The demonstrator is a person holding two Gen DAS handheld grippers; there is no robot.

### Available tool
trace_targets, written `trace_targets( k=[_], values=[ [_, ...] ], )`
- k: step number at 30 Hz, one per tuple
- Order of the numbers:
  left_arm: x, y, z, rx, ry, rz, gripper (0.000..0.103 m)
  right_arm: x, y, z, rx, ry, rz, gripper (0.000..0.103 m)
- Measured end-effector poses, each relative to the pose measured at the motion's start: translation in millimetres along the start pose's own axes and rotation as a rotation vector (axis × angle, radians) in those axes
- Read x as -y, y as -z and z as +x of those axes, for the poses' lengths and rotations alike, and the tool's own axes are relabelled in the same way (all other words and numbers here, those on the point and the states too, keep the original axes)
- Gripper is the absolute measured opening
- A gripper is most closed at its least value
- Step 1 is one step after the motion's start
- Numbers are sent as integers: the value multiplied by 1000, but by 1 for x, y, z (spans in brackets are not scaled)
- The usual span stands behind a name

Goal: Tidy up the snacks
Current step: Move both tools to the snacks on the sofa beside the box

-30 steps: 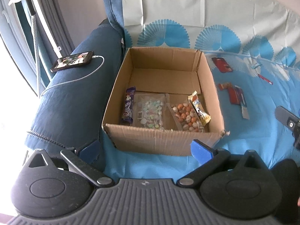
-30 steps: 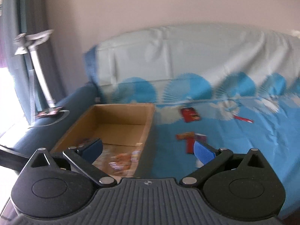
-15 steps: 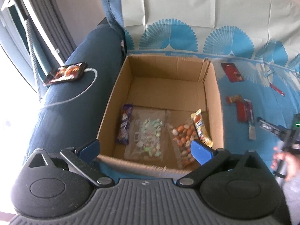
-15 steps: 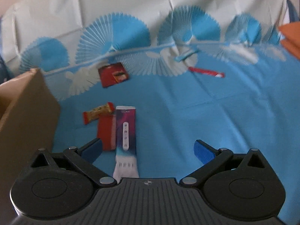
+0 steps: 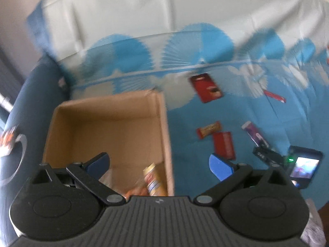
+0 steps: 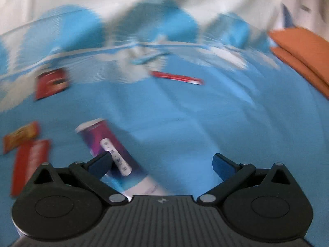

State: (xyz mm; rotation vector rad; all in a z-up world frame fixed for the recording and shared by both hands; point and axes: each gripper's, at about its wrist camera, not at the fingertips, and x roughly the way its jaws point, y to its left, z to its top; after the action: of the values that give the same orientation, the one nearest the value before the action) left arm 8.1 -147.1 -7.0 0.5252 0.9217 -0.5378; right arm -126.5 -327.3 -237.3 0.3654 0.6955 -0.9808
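Observation:
A cardboard box (image 5: pixel 164 123) sits on the blue patterned cloth, with a gold snack bar (image 5: pixel 153 180) in its near right corner. My left gripper (image 5: pixel 159 163) is open and empty above the box's right wall. My right gripper (image 6: pixel 162 164) is open, low over a purple and white packet (image 6: pixel 115 154) that lies by its left finger (image 6: pixel 100 163). That packet also shows in the left wrist view (image 5: pixel 256 134). Loose snacks lie on the cloth: a red packet (image 5: pixel 223 145), a small orange bar (image 5: pixel 208 129), a red pouch (image 5: pixel 206 87) and a thin red stick (image 6: pixel 176 77).
The dark blue sofa arm (image 5: pixel 26 107) runs left of the box. Orange cushions (image 6: pixel 304 51) sit at the far right. The right gripper's body with a lit screen (image 5: pixel 304 166) shows in the left wrist view.
My left gripper has swung right, off the box's middle toward its right wall. My right gripper has moved forward and down onto the purple and white packet. Both stay open.

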Motion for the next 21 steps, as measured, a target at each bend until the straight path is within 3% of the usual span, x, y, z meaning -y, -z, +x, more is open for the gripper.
trace_targets(
  k=[2, 3, 5, 6, 9, 12, 16, 19, 21],
  values=[
    [23, -10, 22, -4, 19, 44, 103, 11, -3, -4, 3, -55, 64, 103],
    [34, -14, 34, -21, 17, 62, 103, 11, -4, -7, 12, -136, 70, 103],
    [52, -22, 59, -68, 34, 71, 103, -3, -2, -9, 22, -240, -17, 103],
    [57, -25, 69, -89, 40, 72, 103, -12, 1, -7, 31, -251, -83, 103],
    [76, -33, 100, -156, 63, 66, 103, -33, 6, 11, 21, -168, -269, 103],
    [98, -43, 132, -251, 133, 73, 103, -14, -5, 23, -3, -139, -183, 103],
    [123, -45, 179, -339, 163, 51, 103, 21, -14, 37, -39, -95, -46, 103],
    [134, -40, 224, -436, 203, 7, 103, 24, -14, 41, -38, -84, -42, 103],
    [136, -35, 246, -475, 174, -29, 103, 24, -16, 45, -35, -81, -49, 103]
  ],
)
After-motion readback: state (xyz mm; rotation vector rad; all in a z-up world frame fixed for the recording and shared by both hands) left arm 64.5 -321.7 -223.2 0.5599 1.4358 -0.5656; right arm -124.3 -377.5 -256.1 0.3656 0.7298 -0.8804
